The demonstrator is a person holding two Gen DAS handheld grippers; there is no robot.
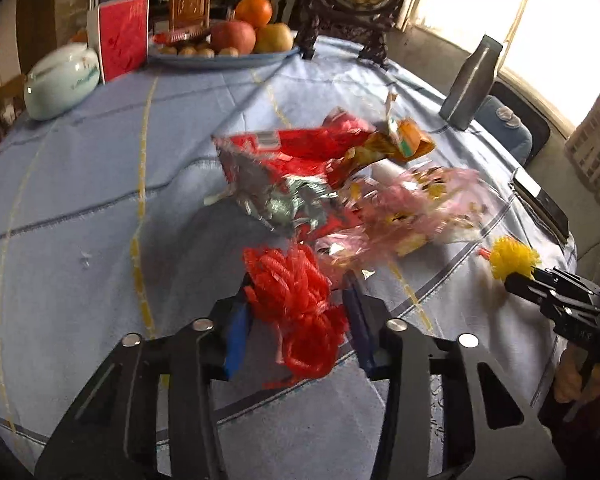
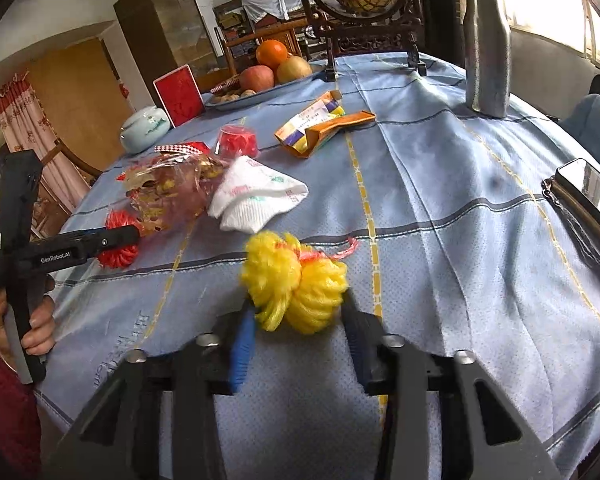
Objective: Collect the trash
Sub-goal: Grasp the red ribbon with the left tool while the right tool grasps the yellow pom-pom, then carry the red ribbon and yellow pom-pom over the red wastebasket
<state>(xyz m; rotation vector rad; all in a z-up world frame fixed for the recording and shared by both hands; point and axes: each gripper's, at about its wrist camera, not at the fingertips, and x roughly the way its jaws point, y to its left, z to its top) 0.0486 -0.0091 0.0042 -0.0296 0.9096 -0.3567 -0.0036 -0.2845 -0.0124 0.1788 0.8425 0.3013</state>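
A bunched red mesh net (image 1: 296, 300) sits between the blue pads of my left gripper (image 1: 298, 284), which is shut on it just above the blue tablecloth (image 1: 80, 200). My right gripper (image 2: 298, 302) is shut on a yellow mesh net (image 2: 296, 276). In the left wrist view the right gripper (image 1: 516, 280) and its yellow net (image 1: 514, 258) show at the right. Beyond lie a red and silver snack bag (image 1: 284, 172), a pink clear wrapper (image 1: 420, 208), an orange carton (image 2: 320, 124), a white tissue pack (image 2: 256, 196) and a small red net (image 2: 238, 140).
At the back stand a fruit plate (image 2: 260, 94), a white ceramic jar (image 2: 144, 130), a red card (image 2: 178, 94), a carved picture stand (image 2: 360, 40) and a steel bottle (image 2: 486, 48). A phone (image 2: 584, 178) lies at the right table edge. A hand (image 2: 36, 320) holds the left gripper's handle.
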